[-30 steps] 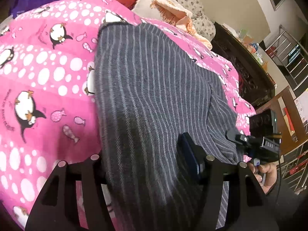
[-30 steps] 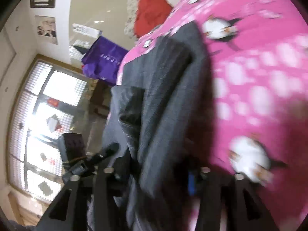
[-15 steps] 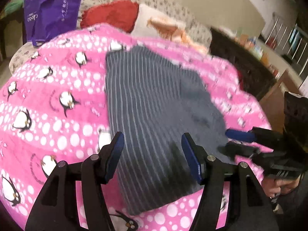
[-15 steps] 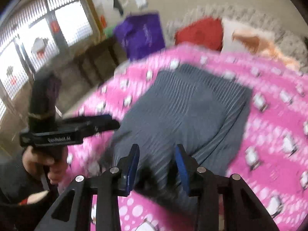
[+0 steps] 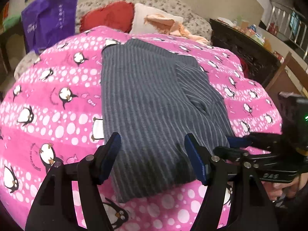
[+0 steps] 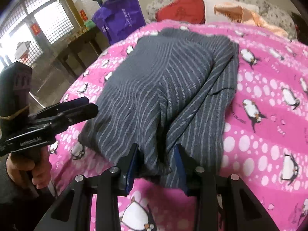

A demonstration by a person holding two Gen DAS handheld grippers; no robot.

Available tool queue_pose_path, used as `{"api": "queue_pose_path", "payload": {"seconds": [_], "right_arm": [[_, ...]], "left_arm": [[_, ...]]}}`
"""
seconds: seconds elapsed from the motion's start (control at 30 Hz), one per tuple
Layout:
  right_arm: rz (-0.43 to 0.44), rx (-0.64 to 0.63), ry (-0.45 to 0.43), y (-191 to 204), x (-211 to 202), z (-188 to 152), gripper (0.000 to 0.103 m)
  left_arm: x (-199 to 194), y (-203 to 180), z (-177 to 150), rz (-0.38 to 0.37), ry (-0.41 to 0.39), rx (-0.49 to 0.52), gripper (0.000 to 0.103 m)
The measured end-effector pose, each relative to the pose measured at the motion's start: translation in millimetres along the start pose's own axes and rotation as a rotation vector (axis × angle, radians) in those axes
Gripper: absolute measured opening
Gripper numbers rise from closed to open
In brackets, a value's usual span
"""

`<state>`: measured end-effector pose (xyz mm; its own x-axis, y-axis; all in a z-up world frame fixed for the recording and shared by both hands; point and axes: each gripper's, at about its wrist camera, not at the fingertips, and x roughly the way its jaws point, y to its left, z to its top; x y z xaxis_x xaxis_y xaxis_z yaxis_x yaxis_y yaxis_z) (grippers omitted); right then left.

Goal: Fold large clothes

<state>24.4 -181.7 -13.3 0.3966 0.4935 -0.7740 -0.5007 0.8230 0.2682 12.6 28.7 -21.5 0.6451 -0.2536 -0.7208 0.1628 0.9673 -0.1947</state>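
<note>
A dark grey striped garment (image 5: pixel 146 100) lies folded on a pink penguin-print blanket (image 5: pixel 48 100); it also shows in the right wrist view (image 6: pixel 163 88). My left gripper (image 5: pixel 152 150) is open above the garment's near edge, holding nothing. My right gripper (image 6: pixel 156 163) is open, with the garment's near corner lying between its fingers, not pinched. The right gripper also shows at the right of the left wrist view (image 5: pixel 240 144). The left gripper shows at the left of the right wrist view (image 6: pixel 84 105).
A red cushion (image 5: pixel 109 17), a white pillow and a peach cloth (image 5: pixel 167 23) lie at the head of the bed. A purple bag (image 5: pixel 50 17) stands at the back left. A dark wooden cabinet (image 5: pixel 242 50) flanks the bed on the right. Windows (image 6: pixel 28 28) are at the left.
Both grippers let go of the garment, opened and pulled back from it. The garment now lies folded flat on the blanket.
</note>
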Motion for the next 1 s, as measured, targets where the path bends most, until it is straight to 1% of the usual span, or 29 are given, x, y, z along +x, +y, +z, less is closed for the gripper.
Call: {"api": "queue_pose_path", "payload": {"seconds": [0.07, 0.1, 0.13, 0.17, 0.23, 0.3, 0.37, 0.4, 0.43, 0.47, 0.5, 0.53, 0.57, 0.63, 0.67, 0.73, 0.83, 0.93, 0.97, 1.0], "right_arm": [[-0.031, -0.016, -0.028, 4, -13, -8, 0.034], [-0.07, -0.022, -0.039, 7, -19, -12, 0.035], [-0.109, -0.028, -0.042, 8, -21, -15, 0.037], [-0.165, -0.037, -0.045, 8, -27, -20, 0.038], [-0.236, -0.037, -0.034, 7, -30, -31, 0.048], [-0.276, -0.004, 0.015, -4, -28, -47, 0.048], [-0.291, 0.037, 0.07, -16, -16, -62, 0.048], [-0.298, 0.057, 0.103, -22, -9, -68, 0.05], [-0.284, 0.077, 0.082, -26, -10, -73, 0.055], [-0.268, 0.098, 0.039, -28, -13, -76, 0.059], [-0.255, 0.118, 0.029, -31, -13, -79, 0.062], [-0.255, 0.122, 0.013, -32, -14, -80, 0.07], [-0.249, 0.124, 0.002, -30, -14, -81, 0.075], [-0.234, 0.106, 0.009, -20, -5, -81, 0.103], [-0.235, 0.082, 0.025, -15, -2, -82, 0.103], [-0.273, 0.043, 0.024, -6, 0, -84, 0.103], [-0.253, 0.077, 0.0, -11, -3, -88, 0.103], [-0.262, 0.084, -0.005, -10, -6, -90, 0.103], [-0.269, 0.079, 0.011, -9, -6, -91, 0.103], [-0.274, 0.068, 0.046, -8, -6, -89, 0.103]], "left_arm": [[13, -6, -7, 0.013, 0.056, 0.014, 0.076], [22, -11, -13, 0.039, 0.083, 0.024, 0.083], [26, -13, -17, 0.063, 0.076, 0.038, 0.089], [27, -16, -20, 0.078, 0.056, 0.052, 0.091], [30, -17, -22, 0.076, 0.048, 0.038, 0.102], [34, -18, -24, 0.088, 0.043, 0.036, 0.102], [35, -18, -24, 0.103, 0.03, 0.04, 0.102], [35, -18, -26, 0.106, 0.015, 0.038, 0.103], [34, -18, -26, 0.108, 0.001, 0.036, 0.103], [33, -18, -27, 0.108, -0.018, 0.029, 0.103], [31, -17, -30, 0.107, -0.041, 0.017, 0.103], [30, -16, -32, 0.106, -0.058, 0.003, 0.103], [28, -15, -34, 0.102, -0.073, -0.012, 0.103], [26, -12, -35, 0.094, -0.083, -0.04, 0.102], [26, -12, -33, 0.097, -0.071, -0.046, 0.102], [28, -15, -29, 0.116, -0.028, -0.035, 0.102], [27, -22, -27, 0.143, 0.029, -0.017, 0.102], [15, -28, -25, 0.139, 0.067, -0.025, 0.102], [9, -31, -23, 0.146, 0.076, -0.022, 0.102], [3, -34, -21, 0.154, 0.082, -0.021, 0.102]]}}
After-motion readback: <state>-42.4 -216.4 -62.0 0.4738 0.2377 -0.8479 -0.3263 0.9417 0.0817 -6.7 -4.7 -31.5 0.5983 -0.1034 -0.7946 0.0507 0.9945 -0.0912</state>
